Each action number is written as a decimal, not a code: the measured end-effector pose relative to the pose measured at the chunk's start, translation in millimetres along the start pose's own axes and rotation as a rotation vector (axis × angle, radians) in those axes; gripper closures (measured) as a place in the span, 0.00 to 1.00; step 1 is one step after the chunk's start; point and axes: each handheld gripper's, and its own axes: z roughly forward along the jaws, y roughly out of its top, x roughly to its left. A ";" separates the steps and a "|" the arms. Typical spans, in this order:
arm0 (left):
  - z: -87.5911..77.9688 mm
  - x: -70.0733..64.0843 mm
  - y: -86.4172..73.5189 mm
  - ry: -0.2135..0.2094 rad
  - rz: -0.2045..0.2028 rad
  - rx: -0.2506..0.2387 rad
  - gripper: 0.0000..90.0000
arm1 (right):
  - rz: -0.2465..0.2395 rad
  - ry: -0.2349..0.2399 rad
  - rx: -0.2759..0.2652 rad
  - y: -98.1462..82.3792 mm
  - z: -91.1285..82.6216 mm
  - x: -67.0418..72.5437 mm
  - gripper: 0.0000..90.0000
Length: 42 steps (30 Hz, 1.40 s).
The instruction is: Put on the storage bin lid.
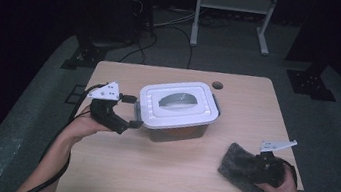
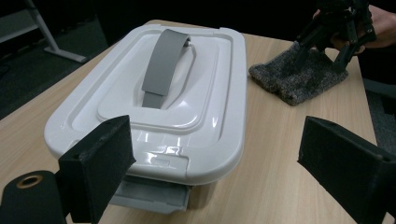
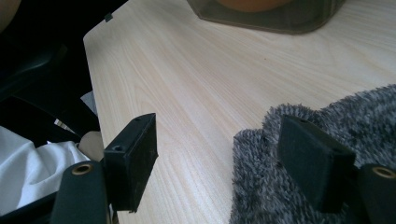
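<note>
**Both grippers open: one at the box, one over the cloth**

Left gripper (image 1: 130, 113) sits at the left end of the white-lidded box (image 1: 178, 108), jaws spread wide, nothing between them. In the left gripper view the pads (image 2: 100, 165) stand either side of the box's near end, clear of it; a grey latch (image 2: 152, 195) hangs below the lid edge. Grey handle (image 2: 163, 60) lies flat along the lid top. Box stands mid-worktop (image 1: 157, 175), lid on; something orange inside the tinted base, too dim to identify.

Right gripper (image 1: 255, 163) is at the near right of the worktop over the grey fuzzy cloth (image 1: 239, 169). Its jaws stand apart: one pad (image 3: 315, 161) is over the cloth pile, possibly touching, the other over bare wood. Cloth lies flat, not pinched, well apart from the box.
</note>
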 end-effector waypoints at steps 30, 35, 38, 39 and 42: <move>-22.6 -6.6 -40.1 0.033 -0.049 -0.004 0.09 | 0.006 -0.003 0.005 -1.6 1.0 -0.9 0.31; -24.7 -7.6 -50.8 0.046 -0.066 0.000 0.09 | 0.011 -0.003 0.009 -2.0 1.3 -0.7 0.31; -25.3 -8.2 -57.0 0.050 -0.075 0.004 0.09 | 0.010 -0.004 0.011 -2.1 1.6 -0.9 0.31; -25.5 -8.6 -59.0 0.051 -0.077 0.004 0.09 | 0.009 -0.004 0.014 -1.9 1.6 -0.9 0.31; -25.2 -9.5 -64.4 0.057 -0.082 0.008 0.09 | 0.007 -0.004 0.014 -2.1 2.3 -1.0 0.31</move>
